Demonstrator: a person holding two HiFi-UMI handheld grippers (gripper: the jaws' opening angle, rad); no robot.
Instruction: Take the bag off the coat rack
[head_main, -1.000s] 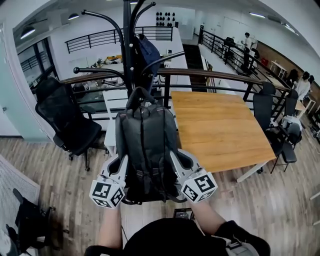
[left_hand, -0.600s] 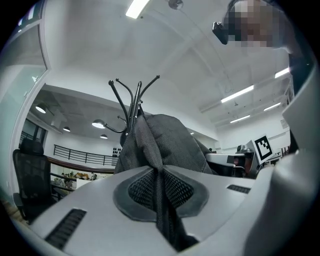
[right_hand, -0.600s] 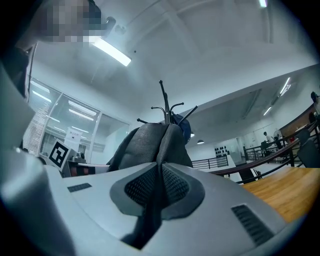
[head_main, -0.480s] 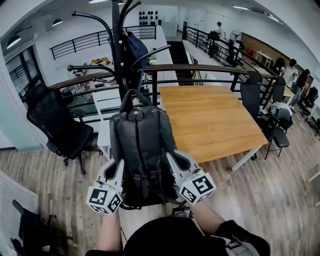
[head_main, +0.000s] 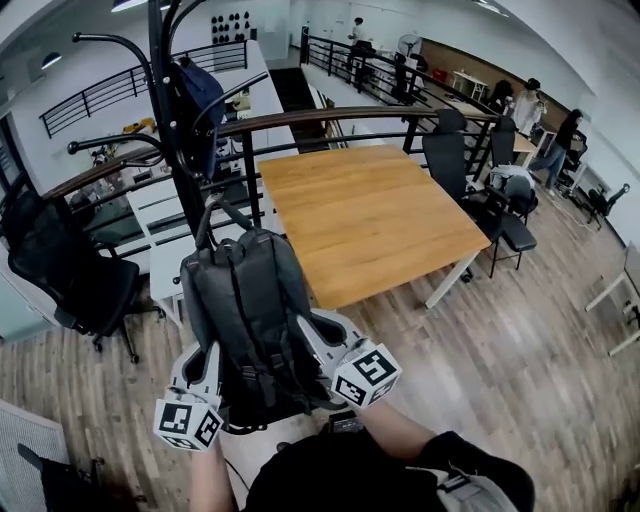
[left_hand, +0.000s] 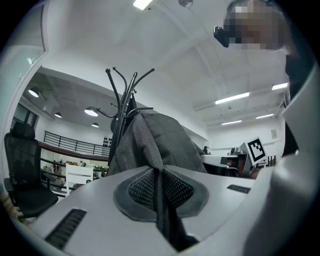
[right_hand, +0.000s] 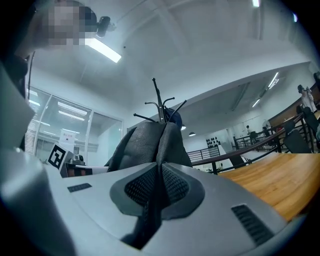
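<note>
A dark grey backpack (head_main: 245, 310) hangs between my two grippers in front of the black coat rack (head_main: 165, 110). My left gripper (head_main: 207, 352) is shut on fabric at the bag's lower left side. My right gripper (head_main: 308, 327) is shut on the lower right side. The bag's top handle (head_main: 215, 212) stands close to the rack's pole; I cannot tell whether it touches a hook. In the left gripper view the left gripper (left_hand: 159, 187) pinches a fold of the backpack (left_hand: 160, 142). In the right gripper view the right gripper (right_hand: 159, 185) pinches the backpack (right_hand: 150, 142) likewise.
A blue bag (head_main: 200, 90) hangs high on the rack. A wooden table (head_main: 370, 210) stands to the right, a black office chair (head_main: 70, 280) to the left, and a white desk (head_main: 165, 265) behind the bag. A railing (head_main: 330, 115) runs across behind. Chairs (head_main: 480, 190) line the table's far side.
The backpack and both grippers have come down and toward me. The head view has swung, so rack and bag sit further left. Both grips look unchanged.
</note>
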